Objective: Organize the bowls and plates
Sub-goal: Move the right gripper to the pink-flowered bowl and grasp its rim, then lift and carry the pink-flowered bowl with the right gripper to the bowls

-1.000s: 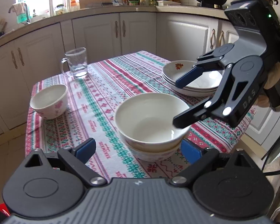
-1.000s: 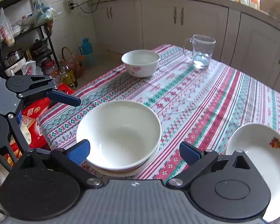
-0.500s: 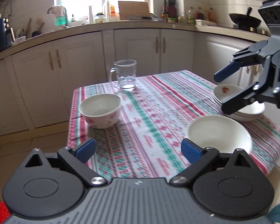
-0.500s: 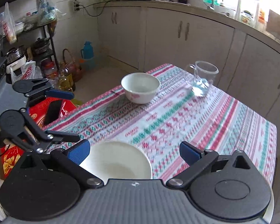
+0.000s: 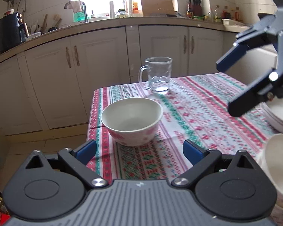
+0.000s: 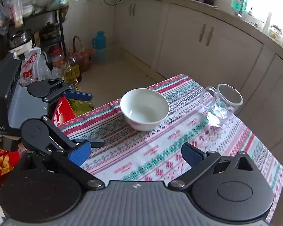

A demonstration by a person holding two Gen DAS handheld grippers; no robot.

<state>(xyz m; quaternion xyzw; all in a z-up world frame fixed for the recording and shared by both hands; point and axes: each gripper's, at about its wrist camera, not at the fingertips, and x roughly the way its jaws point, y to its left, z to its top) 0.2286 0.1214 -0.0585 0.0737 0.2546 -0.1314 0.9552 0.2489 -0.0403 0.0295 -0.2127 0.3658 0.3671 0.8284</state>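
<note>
A white bowl with pink flowers [image 5: 131, 121] stands near the left edge of the striped tablecloth [image 5: 194, 116]; it also shows in the right wrist view [image 6: 144, 109]. My left gripper [image 5: 139, 150] is open and empty, just short of this bowl; it also shows in the right wrist view [image 6: 84, 119]. My right gripper [image 6: 135, 153] is open and empty above the cloth; it shows at the right of the left wrist view [image 5: 230, 86]. Stacked white bowls [image 5: 277, 162] and stacked plates [image 5: 279, 116] sit at the right edge.
A glass mug [image 5: 158, 75] stands behind the flowered bowl, near the table's far edge [image 6: 222, 105]. White cabinets [image 5: 103, 71] run behind the table. Bags, bottles and a shelf [image 6: 47, 43] crowd the floor left of the table.
Both grippers have pulled away from the stacked bowls and swung left toward the flowered bowl, which is now much closer in the left wrist view. The stacked bowls have slid out to the right edge.
</note>
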